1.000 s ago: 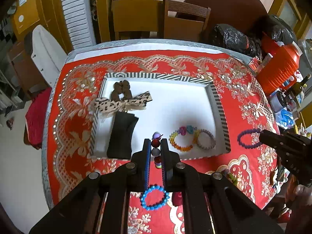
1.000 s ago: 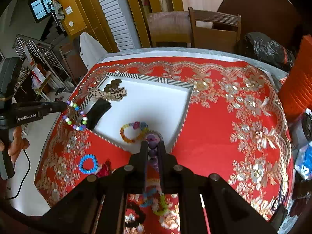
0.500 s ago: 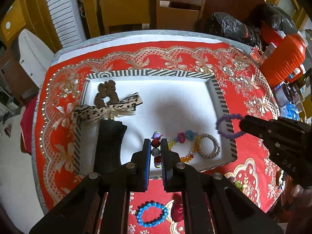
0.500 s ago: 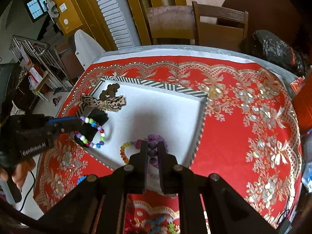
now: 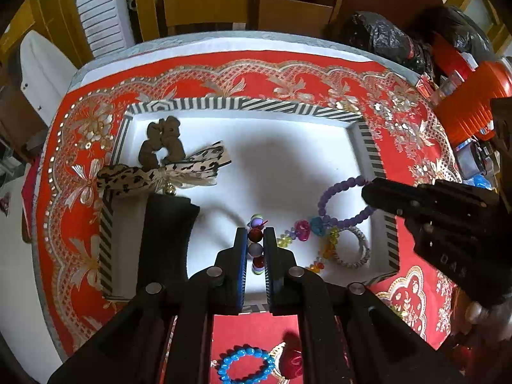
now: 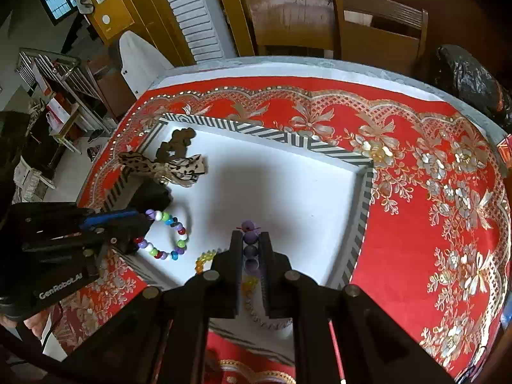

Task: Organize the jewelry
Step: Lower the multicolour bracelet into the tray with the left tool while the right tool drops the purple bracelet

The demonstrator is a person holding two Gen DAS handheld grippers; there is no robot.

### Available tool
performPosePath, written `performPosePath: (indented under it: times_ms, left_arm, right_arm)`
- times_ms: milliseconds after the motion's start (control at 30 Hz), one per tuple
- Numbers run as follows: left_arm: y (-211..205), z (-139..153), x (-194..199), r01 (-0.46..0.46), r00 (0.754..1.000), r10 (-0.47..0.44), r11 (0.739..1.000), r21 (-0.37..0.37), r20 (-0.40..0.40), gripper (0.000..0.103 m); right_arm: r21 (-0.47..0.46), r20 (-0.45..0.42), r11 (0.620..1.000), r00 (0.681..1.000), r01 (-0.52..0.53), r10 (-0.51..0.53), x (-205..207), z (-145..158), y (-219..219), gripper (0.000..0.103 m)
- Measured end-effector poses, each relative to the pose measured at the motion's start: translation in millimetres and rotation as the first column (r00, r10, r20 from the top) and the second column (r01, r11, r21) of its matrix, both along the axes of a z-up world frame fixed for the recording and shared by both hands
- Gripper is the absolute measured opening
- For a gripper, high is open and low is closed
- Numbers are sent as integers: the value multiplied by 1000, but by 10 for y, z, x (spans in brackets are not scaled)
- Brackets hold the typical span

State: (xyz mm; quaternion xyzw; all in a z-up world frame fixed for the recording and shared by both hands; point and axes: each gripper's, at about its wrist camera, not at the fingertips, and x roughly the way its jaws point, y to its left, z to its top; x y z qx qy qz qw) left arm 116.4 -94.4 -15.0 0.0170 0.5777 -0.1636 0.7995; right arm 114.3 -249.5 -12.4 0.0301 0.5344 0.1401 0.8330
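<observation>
In the white tray with a black-and-white striped rim (image 5: 371,147), a brown scrunchie (image 5: 161,142) at ten o'clock, a leopard-print bow (image 5: 166,172) and a black pouch (image 5: 168,224) already lie. The left gripper (image 5: 255,249) is clamped on a multicoloured bead bracelet (image 6: 166,236) above the tray's six o'clock. The right gripper (image 6: 250,249) pinches a purple bead bracelet (image 5: 342,201) over the four o'clock corner. A blue bead bracelet (image 5: 244,363) waits outside on the red cloth.

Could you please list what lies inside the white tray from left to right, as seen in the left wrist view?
Black pouch → multicoloured bead bracelet held in the left tool → rainbow bracelet → purple bead bracelet held by the right tool.
</observation>
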Motion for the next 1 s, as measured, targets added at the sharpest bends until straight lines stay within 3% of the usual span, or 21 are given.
performPosePath:
  times_ms: [367, 533, 633, 667, 733, 867, 933, 1000]
  left_arm:
    - [313, -378, -22, -76, 995, 80, 995, 61, -66, 0]
    - [323, -452, -50, -96, 993, 101, 991, 88, -64, 0]
    - [371, -473, -19, -127, 987, 132, 990, 65, -88, 0]
    - [388, -479, -10, -138, 985, 143, 989, 57, -95, 0]
    - [415, -475, -12, -159, 982, 162, 987, 37, -98, 7]
    - [442, -392, -53, -171, 982, 172, 985, 23, -82, 9]
    - [431, -326, -89, -170, 984, 171, 985, 29, -58, 9]
    - [403, -236, -146, -168, 985, 169, 985, 30, -29, 9]
  right_arm:
    - [-168, -37, 984, 997, 65, -72, 315, -482, -243, 9]
    - [-177, -50, 981, 995, 79, -89, 367, -615, -287, 9]
    - [-132, -54, 986, 993, 98, -106, 367, -650, -330, 11]
    - [-123, -55, 987, 992, 104, -111, 355, -651, -334, 16]
    - [-92, -56, 989, 991, 118, -124, 320, -634, -372, 18]
    - [-13, -22, 990, 990, 138, -138, 178, -461, -438, 20]
    - [25, 2, 991, 991, 135, -135, 89, -336, -457, 27]
    - [66, 43, 989, 990, 133, -136, -42, -163, -474, 45]
